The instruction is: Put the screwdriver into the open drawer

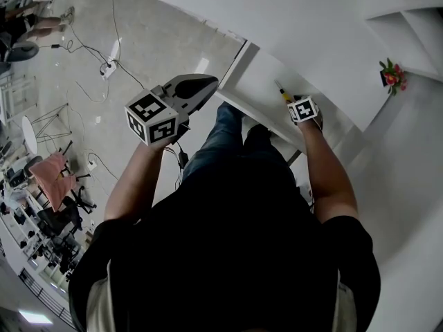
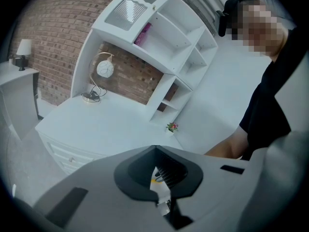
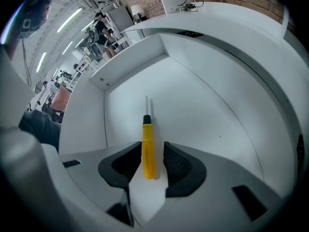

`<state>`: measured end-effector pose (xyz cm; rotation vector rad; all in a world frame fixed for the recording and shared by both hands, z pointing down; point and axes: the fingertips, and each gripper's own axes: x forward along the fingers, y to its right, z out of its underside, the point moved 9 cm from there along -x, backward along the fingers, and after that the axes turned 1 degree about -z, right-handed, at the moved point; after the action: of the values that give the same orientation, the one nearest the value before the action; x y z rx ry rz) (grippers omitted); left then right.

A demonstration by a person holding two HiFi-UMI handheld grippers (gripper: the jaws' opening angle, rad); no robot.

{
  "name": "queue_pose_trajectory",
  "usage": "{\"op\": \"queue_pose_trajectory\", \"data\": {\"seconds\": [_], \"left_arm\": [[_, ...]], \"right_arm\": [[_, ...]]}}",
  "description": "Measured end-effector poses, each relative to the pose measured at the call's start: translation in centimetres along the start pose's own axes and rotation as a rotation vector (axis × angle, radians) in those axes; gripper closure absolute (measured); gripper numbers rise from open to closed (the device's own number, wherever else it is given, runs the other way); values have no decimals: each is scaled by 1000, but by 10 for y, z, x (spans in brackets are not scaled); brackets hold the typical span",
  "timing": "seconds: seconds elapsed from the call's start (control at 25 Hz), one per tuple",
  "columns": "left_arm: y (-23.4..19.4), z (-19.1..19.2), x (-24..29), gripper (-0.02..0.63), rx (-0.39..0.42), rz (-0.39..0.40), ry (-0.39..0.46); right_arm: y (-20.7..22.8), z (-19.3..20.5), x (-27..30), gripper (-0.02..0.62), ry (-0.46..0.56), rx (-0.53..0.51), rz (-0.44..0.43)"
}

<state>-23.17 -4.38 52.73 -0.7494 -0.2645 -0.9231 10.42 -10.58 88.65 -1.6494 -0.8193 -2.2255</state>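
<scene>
The yellow-handled screwdriver (image 3: pixel 147 149) lies on the white floor of the open drawer (image 3: pixel 198 100), shaft pointing away, its shadow beside it. My right gripper (image 3: pixel 148 162) is open and straddles the handle, with a strip of white showing between handle and right pad. In the head view the screwdriver (image 1: pixel 282 93) shows as a yellow speck inside the drawer (image 1: pixel 259 71), just ahead of the right gripper (image 1: pixel 291 101). My left gripper (image 1: pixel 210 83) hangs in the air left of the drawer, its jaws together with nothing held. The left gripper (image 2: pixel 155 151) faces the desk.
The white desk top (image 2: pixel 106 124) carries a small flower pot (image 2: pixel 171 127) and a round lamp (image 2: pixel 104 70), with a shelf unit (image 2: pixel 164 42) behind. Cables and a power strip (image 1: pixel 107 66) lie on the floor at the left. The drawer's side wall (image 3: pixel 87 115) rises left of the screwdriver.
</scene>
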Motion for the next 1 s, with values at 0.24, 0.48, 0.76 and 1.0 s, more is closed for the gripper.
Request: {"op": "queue_pose_trajectory", "data": {"seconds": [0.24,0.48,0.76,1.0], "left_arm": [[15,-12,-3,591,30,9,18],[32,-25,-3,591,61,13,36],[49,-38,-13,591,104,18,63],[59,-53,-22,591,139,16,99]], "right_arm": [[-4,0,-25,444,32,-4,20],[-9,-7,-60,433,94,-21,33],[-24,-23,-105,433,189,-29,29],[-27,-36,-137,434,291,3,10]]}}
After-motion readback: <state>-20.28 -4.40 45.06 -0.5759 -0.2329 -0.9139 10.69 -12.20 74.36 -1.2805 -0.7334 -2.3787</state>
